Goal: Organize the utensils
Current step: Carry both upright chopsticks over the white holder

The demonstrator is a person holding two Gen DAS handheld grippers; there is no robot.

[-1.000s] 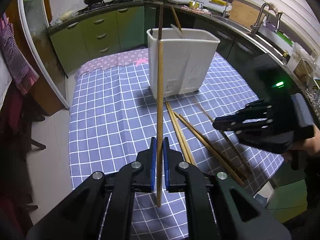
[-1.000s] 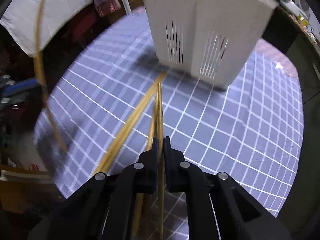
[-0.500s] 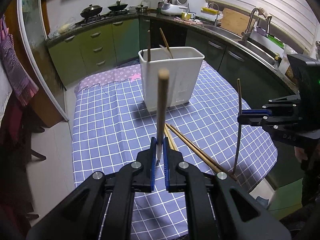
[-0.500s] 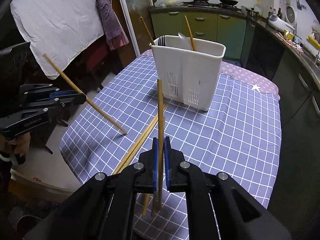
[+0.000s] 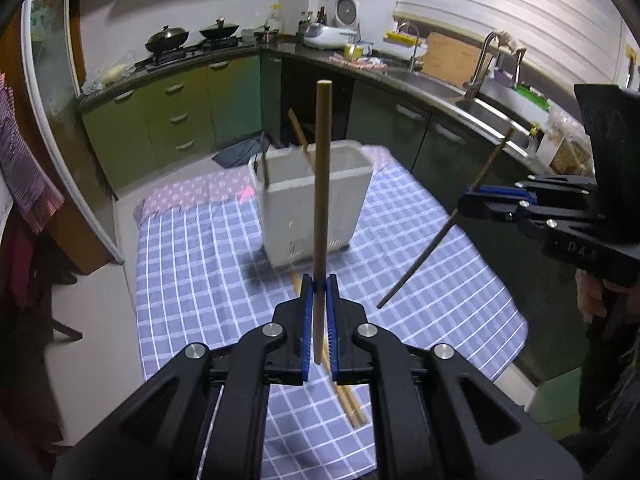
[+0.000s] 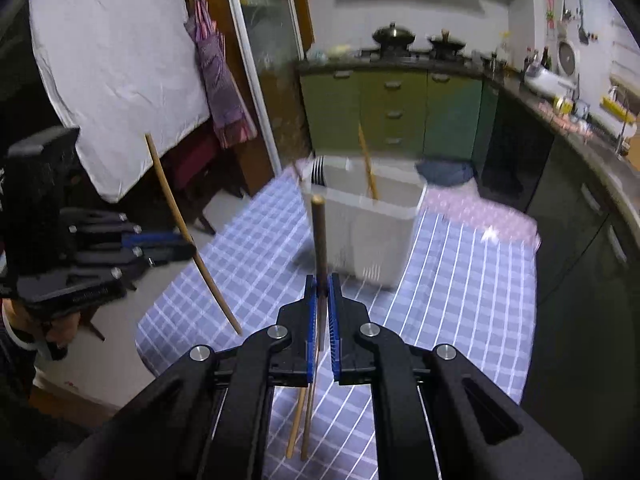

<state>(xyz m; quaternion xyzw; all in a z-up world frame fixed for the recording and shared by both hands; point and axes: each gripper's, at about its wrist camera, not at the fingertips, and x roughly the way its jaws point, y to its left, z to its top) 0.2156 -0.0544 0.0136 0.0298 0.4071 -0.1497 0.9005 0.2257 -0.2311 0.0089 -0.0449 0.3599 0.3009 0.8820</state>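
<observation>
Left-wrist view first: the left gripper (image 5: 319,286) is clamped on a light chopstick (image 5: 321,200), its blue pads (image 5: 306,312) pressed against the stick's lower part. The stick stands nearly upright, held in the air above the checked cloth (image 5: 192,264), and its top rises past the rim of the white caddy (image 5: 292,216) behind it. That caddy stands on the cloth, with a couple of sticks already leaning in it. Two more chopsticks (image 5: 348,400) lie flat on the cloth, partly hidden by the gripper. Off to the right, the right gripper (image 5: 466,202) pinches a dark chopstick (image 5: 432,244) — this one slants down and to the left, its lower tip hanging above the cloth. A green cabinet (image 5: 176,116) runs along the far wall.

Right-wrist view — rather blurred: the right gripper (image 6: 322,286) is closed on the dark chopstick (image 6: 319,236), which points up in front of the caddy (image 6: 372,232). The caddy holds a leaning stick and what look like fork tines. The two loose chopsticks (image 6: 302,420) lie on the cloth (image 6: 460,272) under the gripper. At the left, the left gripper (image 6: 188,246) grips the light chopstick (image 6: 188,232), tilted with its lower tip near the cloth's edge.
</observation>
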